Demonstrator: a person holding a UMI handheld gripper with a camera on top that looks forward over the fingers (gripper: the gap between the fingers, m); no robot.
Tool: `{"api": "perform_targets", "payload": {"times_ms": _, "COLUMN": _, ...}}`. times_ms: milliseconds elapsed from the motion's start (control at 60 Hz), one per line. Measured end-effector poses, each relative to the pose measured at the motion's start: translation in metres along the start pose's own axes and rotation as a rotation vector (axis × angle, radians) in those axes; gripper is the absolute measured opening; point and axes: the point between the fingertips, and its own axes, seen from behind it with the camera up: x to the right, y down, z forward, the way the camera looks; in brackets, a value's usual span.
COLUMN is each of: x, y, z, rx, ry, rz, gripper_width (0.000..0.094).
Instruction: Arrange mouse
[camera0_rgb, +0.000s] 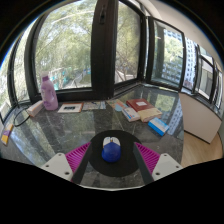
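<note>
A small blue mouse (111, 151) with a pale front lies on a round black mouse pad (95, 162) on the grey stone tabletop (50, 135). My gripper (113, 158) is open around it. The magenta pads (80, 158) stand to the left and right of the mouse, with a gap of black pad showing on each side. The mouse rests on its own support between the fingers.
A pink bottle (48, 93) stands at the far left of the table by the windows. Books (140, 105) and a blue box (158, 127) lie ahead to the right, and a sheet of paper (70, 107) lies beyond the mouse pad. A white cabinet (200, 120) is at right.
</note>
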Motion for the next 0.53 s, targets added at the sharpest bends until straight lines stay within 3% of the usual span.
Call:
{"api": "perform_targets", "payload": {"times_ms": 250, "x": -0.004, "y": 0.005, "z": -0.113, "rx": 0.063, "ry": 0.047, "rz": -0.025, "gripper_width": 0.0855}}
{"api": "perform_targets", "payload": {"times_ms": 533, "x": -0.012, "y": 0.018, "z": -0.165, "rx": 0.074, "ry": 0.042, "rz": -0.033, "gripper_width": 0.0858}}
